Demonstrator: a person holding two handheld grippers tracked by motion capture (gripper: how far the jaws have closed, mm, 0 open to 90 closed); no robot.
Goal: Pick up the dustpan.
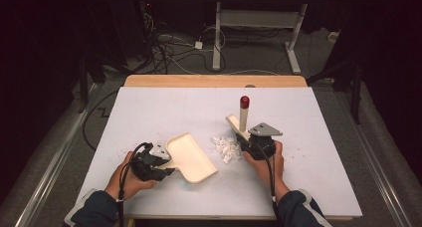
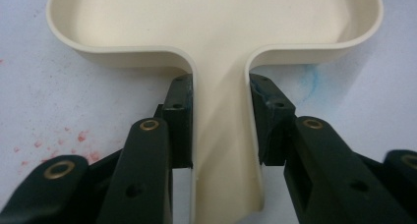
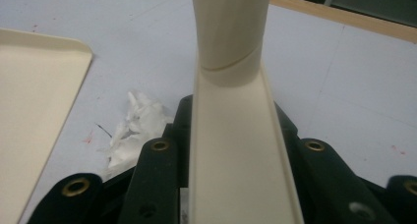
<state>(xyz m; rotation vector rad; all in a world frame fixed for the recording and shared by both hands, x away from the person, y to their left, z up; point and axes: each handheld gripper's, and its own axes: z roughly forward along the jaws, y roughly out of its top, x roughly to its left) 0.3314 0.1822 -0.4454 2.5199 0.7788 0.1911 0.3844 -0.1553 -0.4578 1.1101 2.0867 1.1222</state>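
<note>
A cream dustpan [image 1: 193,158] lies flat on the white table top [image 1: 164,112], left of centre. My left gripper [image 1: 160,161] is shut on the dustpan handle [image 2: 221,135], one pad pressing each side of it [image 2: 221,89]. The pan's tray [image 2: 216,17] looks empty. A cream brush tool [image 1: 238,125] with an upright stem and a red cap [image 1: 244,101] sits right of centre. My right gripper [image 1: 250,141] is shut on its flat channel-shaped part [image 3: 236,150], with the jaws hugging both sides [image 3: 231,108]. A small pile of white paper scraps [image 1: 226,147] [image 3: 135,123] lies between pan and brush.
Tiny red specks [image 2: 64,140] dot the table. A wooden strip [image 1: 214,80] borders the far edge. Beyond it the floor holds tangled cables [image 1: 164,48] and a desk's white legs [image 1: 217,38]. Bare table surface lies to the far left and far right.
</note>
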